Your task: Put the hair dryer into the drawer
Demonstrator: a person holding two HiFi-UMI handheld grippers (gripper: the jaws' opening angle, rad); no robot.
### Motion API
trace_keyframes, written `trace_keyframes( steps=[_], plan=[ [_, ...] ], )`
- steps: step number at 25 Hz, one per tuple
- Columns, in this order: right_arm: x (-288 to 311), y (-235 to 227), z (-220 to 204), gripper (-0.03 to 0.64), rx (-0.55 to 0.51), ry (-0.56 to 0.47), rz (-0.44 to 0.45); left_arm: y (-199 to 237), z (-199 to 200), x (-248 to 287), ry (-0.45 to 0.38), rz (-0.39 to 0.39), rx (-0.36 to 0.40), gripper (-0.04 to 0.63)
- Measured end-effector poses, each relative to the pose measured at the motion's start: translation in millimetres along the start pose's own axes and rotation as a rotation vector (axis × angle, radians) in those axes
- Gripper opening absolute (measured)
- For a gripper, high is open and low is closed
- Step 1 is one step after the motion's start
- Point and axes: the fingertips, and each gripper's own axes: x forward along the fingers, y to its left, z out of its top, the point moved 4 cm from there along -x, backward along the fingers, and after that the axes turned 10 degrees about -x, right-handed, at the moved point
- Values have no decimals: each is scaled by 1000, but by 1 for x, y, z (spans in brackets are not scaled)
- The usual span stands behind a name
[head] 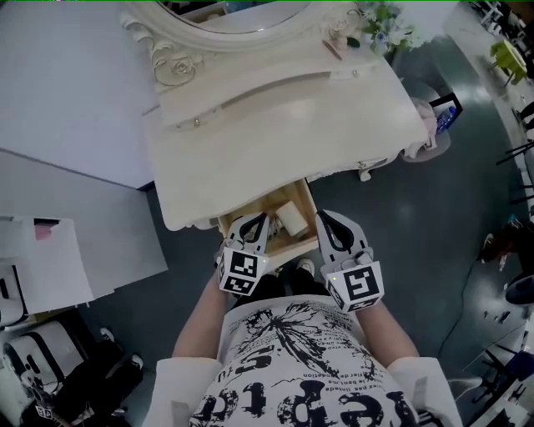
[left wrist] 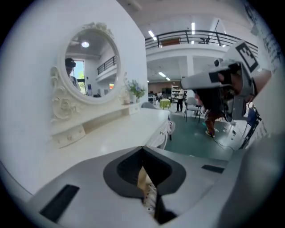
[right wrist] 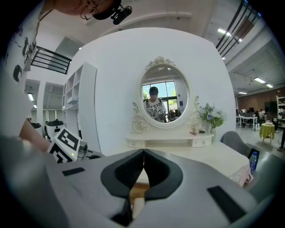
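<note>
The vanity table's wooden drawer (head: 282, 204) stands pulled out toward me. A white rounded object (head: 292, 218), apparently the hair dryer, lies inside it. My left gripper (head: 257, 220) hovers over the drawer's left part, and its jaws meet at the tip with nothing between them (left wrist: 143, 148). Over the drawer's right edge is my right gripper (head: 324, 218), also shut and empty (right wrist: 144, 150). Neither gripper touches the white object. Through the gap under the right jaws I see the wood and a bit of the white object (right wrist: 138, 207).
The white vanity top (head: 275, 125) carries an oval mirror (head: 234, 17) and a vase of flowers (head: 384, 29). A grey chair (head: 430, 117) stands to the table's right. A white partition runs along the left, and dark bags (head: 67, 367) lie on the floor at lower left.
</note>
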Motion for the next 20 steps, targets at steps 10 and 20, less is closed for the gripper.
trace_keyframes(
  steps=[10,20],
  plan=[
    [13,26,54,17,-96,-119,96,38,89,-129,-401,258,-64,20],
    [28,58,95,17,-170,-216,195,63,97,-215,-544,447,-152,21]
  ],
)
